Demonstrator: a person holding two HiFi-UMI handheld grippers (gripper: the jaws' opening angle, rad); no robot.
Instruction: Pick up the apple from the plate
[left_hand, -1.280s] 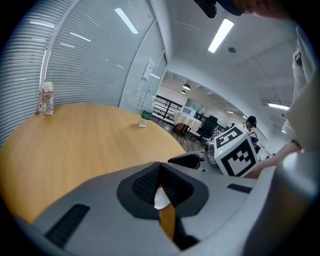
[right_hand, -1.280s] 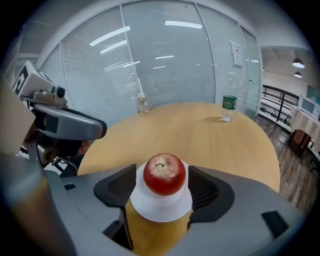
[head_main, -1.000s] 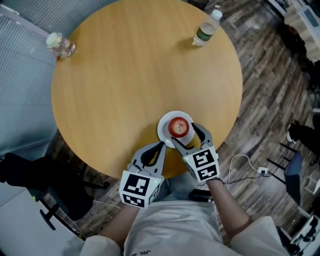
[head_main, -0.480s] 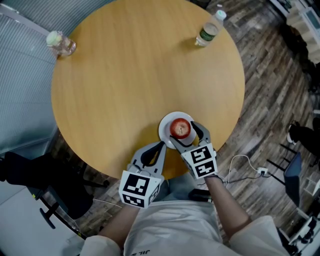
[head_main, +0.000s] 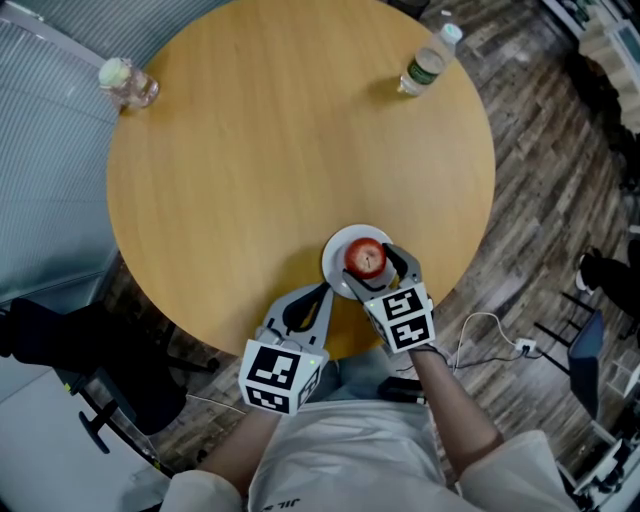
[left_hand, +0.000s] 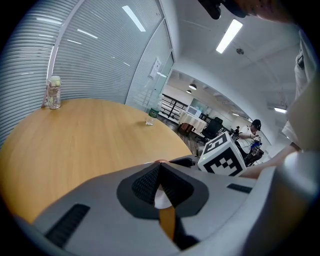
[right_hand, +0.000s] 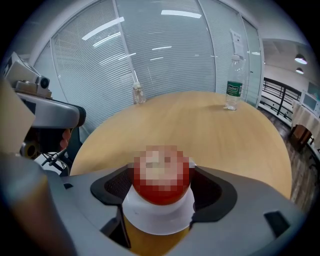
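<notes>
A red apple (head_main: 366, 258) sits on a small white plate (head_main: 336, 262) near the front edge of the round wooden table (head_main: 280, 150). My right gripper (head_main: 378, 270) is open wide, one jaw on each side of the apple, low over the plate. In the right gripper view the apple (right_hand: 161, 175) fills the gap between the dark pads (right_hand: 116, 186), and I see no squeeze on it. My left gripper (head_main: 318, 296) is shut and empty, resting at the table's edge just left of the plate. In the left gripper view its jaws (left_hand: 159, 167) meet at a point.
A plastic water bottle (head_main: 428, 62) stands at the table's far right, and a small jar with a pale lid (head_main: 126, 85) stands at the far left. A dark chair (head_main: 60, 345) is on the floor to the left. A white cable (head_main: 490, 330) lies to the right.
My right gripper has edged a little forward, so its jaws reach further along the apple's sides. The left gripper has stayed where it was.
</notes>
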